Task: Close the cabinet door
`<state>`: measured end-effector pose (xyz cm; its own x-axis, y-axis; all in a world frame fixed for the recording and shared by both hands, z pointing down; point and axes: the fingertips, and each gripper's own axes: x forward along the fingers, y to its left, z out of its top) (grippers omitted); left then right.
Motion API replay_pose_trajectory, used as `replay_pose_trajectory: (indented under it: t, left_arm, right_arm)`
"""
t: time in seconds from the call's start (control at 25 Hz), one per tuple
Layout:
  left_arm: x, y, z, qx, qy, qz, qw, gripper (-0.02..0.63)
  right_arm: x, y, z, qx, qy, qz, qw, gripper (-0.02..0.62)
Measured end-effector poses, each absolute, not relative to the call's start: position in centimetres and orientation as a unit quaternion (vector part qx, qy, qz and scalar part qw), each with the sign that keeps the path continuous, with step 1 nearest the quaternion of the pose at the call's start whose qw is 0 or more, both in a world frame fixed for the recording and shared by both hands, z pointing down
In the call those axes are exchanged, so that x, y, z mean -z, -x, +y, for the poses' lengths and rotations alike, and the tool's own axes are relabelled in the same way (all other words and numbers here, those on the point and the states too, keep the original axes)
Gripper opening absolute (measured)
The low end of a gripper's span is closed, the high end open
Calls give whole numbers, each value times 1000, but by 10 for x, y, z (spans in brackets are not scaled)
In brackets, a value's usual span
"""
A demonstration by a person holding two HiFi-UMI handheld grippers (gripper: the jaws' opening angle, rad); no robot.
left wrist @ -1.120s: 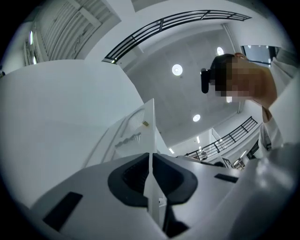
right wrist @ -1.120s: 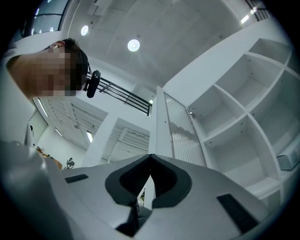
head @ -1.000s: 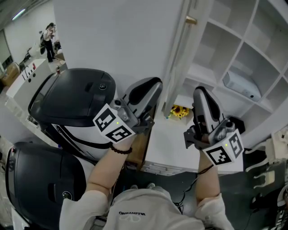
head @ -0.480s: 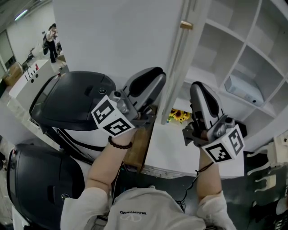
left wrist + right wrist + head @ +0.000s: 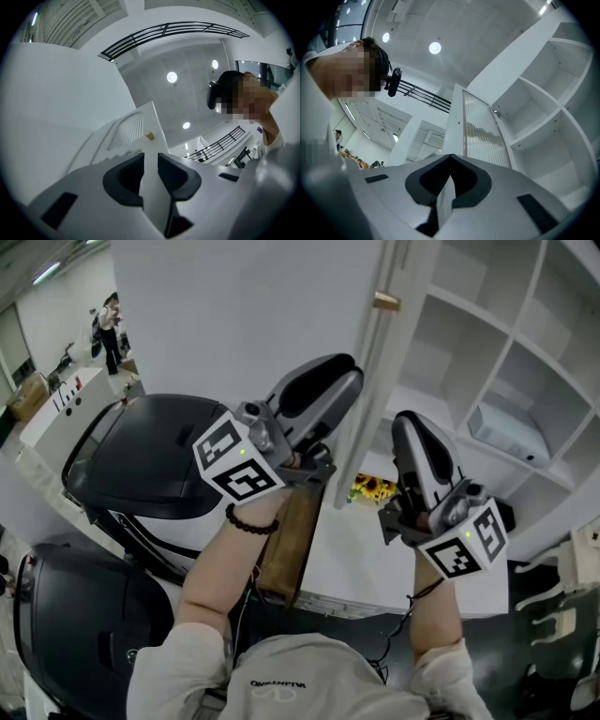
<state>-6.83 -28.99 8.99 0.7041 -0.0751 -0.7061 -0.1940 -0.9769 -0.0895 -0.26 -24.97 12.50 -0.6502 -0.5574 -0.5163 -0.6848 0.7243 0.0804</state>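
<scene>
White frame and ribbed glass make up the cabinet door (image 5: 380,343), with a small brass-coloured knob (image 5: 385,301) near its free edge. The door hangs upright with its long axis vertical. It is swung out from the white cabinet (image 5: 506,343), so from your head view you meet it almost edge-on, the free edge pointing back toward you. It stands between your two tools, above the white tabletop (image 5: 347,545).

Your left tool (image 5: 342,381) reaches up to that edge. In the left gripper view its jaws sit a narrow gap apart, and the door's white edge fills the gap, so the tool grips the door.

Your right tool (image 5: 412,423) is on the cabinet side of the door, near it but apart. Its jaws are pressed together with nothing in them.

Yellow flowers (image 5: 370,488) lie on the tabletop just behind the door's foot.
</scene>
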Motion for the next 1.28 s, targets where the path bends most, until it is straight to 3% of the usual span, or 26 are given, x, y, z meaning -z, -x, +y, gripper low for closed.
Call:
replay_pose_trajectory:
  t: [0.36,1.28]
  left_arm:
    - [-48,64,-285,-388,914,40,109,84]
    - [-9,51,-291,-398,914,-42,69,90]
  right_arm:
    - [-125,-2,-256,-135,345,898,235,11]
    - [-125,-6,-262,-142,349,895,237,11]
